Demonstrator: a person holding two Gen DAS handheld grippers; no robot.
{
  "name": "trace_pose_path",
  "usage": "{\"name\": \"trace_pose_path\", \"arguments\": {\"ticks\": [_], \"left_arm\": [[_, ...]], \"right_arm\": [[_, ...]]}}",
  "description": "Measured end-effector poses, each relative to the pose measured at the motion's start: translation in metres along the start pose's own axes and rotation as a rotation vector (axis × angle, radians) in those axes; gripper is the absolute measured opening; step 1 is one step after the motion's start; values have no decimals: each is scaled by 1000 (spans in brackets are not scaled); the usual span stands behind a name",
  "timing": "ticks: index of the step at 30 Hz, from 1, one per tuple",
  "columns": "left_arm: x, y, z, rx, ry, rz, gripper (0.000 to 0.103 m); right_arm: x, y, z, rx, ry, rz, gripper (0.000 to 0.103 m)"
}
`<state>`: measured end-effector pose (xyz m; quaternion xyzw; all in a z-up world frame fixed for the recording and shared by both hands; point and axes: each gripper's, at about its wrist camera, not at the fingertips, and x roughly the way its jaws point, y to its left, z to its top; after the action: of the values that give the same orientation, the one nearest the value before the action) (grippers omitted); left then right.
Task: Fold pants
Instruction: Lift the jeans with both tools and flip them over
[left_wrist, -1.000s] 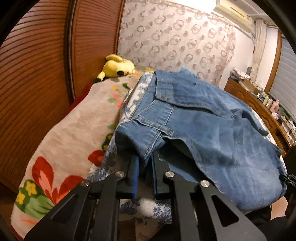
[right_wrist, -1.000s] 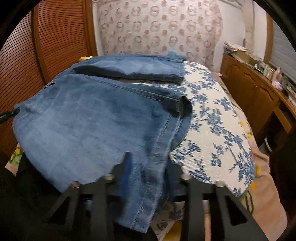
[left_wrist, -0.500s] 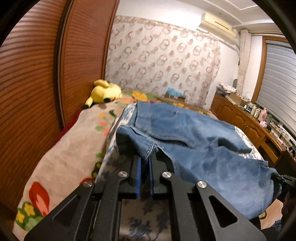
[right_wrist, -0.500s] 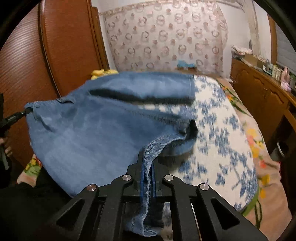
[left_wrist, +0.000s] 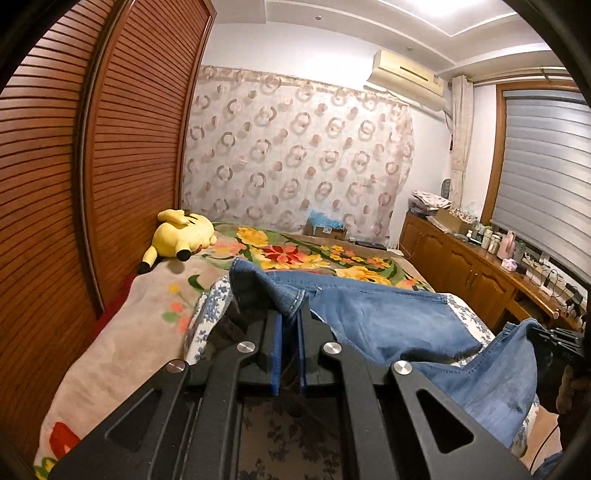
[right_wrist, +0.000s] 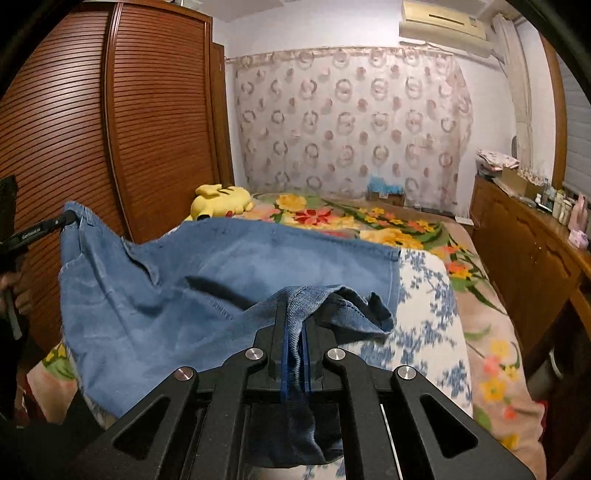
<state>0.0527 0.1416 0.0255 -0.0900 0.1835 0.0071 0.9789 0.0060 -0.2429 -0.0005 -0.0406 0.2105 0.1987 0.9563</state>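
I hold the near end of the jeans (right_wrist: 229, 280) lifted off the bed (right_wrist: 491, 332), one corner in each gripper. The left gripper (left_wrist: 290, 325) has its fingers closed down to a narrow slit on a bunched denim corner. The right gripper (right_wrist: 295, 332) has its fingers closed on a hem, with loose fabric hanging below them. The far part of the jeans lies flat on the blue-flowered pad (right_wrist: 424, 302), which sits on the bed; the raised part sags between the two grippers, on the near side of the pad.

Judged step: the lengthwise fold is in hand, with the lifted end raised but not yet laid over.

The next move calls for carrying both corners together toward the far edge of the pad, keeping the span between them taut, then lowering the lifted end squarely onto the flat part before I loosen either grip.
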Motion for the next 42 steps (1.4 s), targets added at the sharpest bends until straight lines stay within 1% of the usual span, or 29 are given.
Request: {"name": "trace_pose_path", "arguments": {"ticks": [3,6,9,17,23,27,32,34,42], "left_arm": [[5,1,-2,6,2,11,8],[16,0,-1,2,16,19,8],[25,2,4,-3,21,25,8],[45,1,28,-16,12,36,7],[71,3,52,-22,-1,41,7],[89,4,62,-27,9,39,7],[124,8,73,-32,39,42,7],[140,10,75,-36,56,45,7],[199,20,67,-48,146,57,7]], "right_arm": [[12,-6,-7,9,23,-2,5],[31,-13,-6,21,58,-10,5],[43,-19,8,30,75,-13,5],[50,-34,43,52,36,-10,5],[57,-49,58,68,20,-18,5],[67,-57,63,83,26,-17,5],[96,-65,64,109,83,-35,5],[108,-67,71,119,109,-48,5],[162,-73,83,139,214,-82,5]]}}
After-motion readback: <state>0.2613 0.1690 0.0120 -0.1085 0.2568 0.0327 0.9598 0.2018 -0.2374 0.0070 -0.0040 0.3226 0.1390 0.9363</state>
